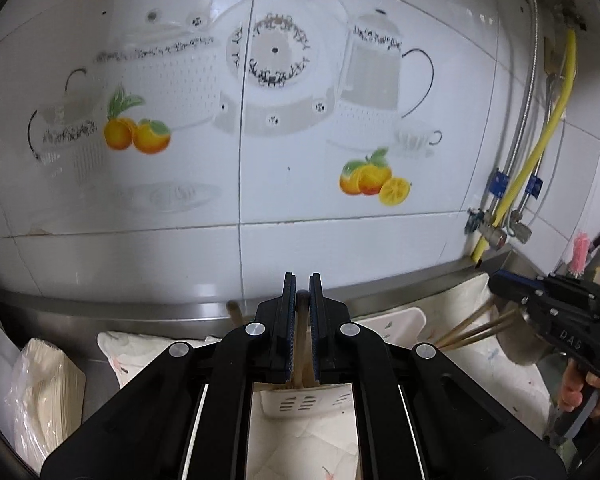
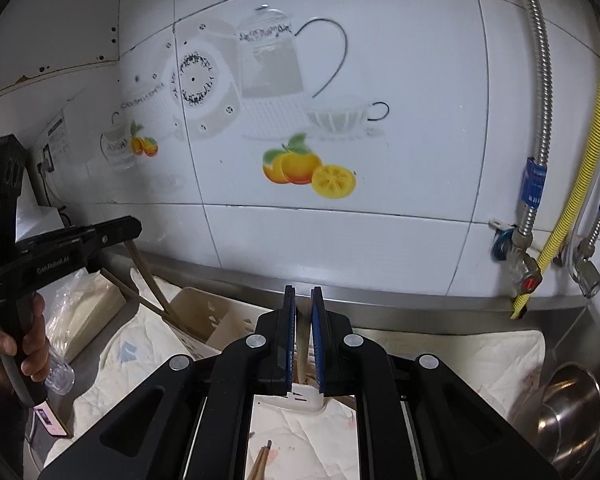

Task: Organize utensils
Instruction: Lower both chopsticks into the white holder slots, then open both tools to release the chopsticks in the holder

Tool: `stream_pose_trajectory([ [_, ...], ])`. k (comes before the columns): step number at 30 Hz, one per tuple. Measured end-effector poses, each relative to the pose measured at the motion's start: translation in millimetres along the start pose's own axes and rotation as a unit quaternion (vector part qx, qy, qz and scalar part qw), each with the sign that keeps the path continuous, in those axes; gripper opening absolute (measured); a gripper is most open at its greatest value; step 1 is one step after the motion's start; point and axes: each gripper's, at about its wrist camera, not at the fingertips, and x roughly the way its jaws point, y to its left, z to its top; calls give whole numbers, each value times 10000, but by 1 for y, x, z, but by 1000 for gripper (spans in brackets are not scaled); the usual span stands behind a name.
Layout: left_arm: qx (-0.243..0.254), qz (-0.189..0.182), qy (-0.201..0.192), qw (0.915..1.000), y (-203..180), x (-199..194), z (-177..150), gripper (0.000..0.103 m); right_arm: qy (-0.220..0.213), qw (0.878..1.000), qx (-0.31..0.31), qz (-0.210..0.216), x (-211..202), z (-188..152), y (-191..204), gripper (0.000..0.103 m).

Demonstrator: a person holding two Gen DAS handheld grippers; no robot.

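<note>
My left gripper (image 1: 302, 294) is shut on a brown wooden chopstick (image 1: 300, 340) that runs down into a cream plastic utensil holder (image 1: 400, 318). My right gripper (image 2: 302, 304) is shut on another wooden chopstick (image 2: 301, 354) over the same holder (image 2: 204, 308). In the left wrist view the right gripper (image 1: 500, 280) appears at the right with several chopsticks (image 1: 476, 328) angled below it. In the right wrist view the left gripper (image 2: 128, 228) appears at the left, with chopsticks (image 2: 148, 284) leaning into the holder. A loose pair of chopsticks (image 2: 260, 464) lies on the white cloth (image 2: 440, 360).
A tiled wall with fruit and teapot prints stands close behind. A plastic-wrapped stack of paper (image 1: 40, 392) lies at the left. A steel pot (image 2: 572, 412) sits in the sink at the right. Hoses and valves (image 2: 524, 240) hang on the right wall. A pink brush (image 1: 580, 252) stands at the far right.
</note>
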Motion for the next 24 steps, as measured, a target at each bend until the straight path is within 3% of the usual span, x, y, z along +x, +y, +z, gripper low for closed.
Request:
stream_pose_trajectory([
  [2,-15,-38,12,10000,0,-1,-1,7,-43,10000,16,-11,-3,1,-1,9],
  [5,33,-41,-57,10000,-2,-11,-1,9,-171,9998,55,-9,-15,2,-2,21],
  [8,75,-51,-199,9998,-6,-31,-6,19,-339,9994,-4,-35,-35,0,1,22],
  [13,66,-131,-269,9995,-9,-64,-31,25,-414,9991,-85,101,-64,-23,12,27],
  [18,-79,-248,-78,9996,-7,-84,-80,32,-206,9993,-269,127,-77,-77,29,33],
  [24,-96,-334,303,9989,-10,-89,-140,33,236,9988,-421,8,-77,-148,44,33],
])
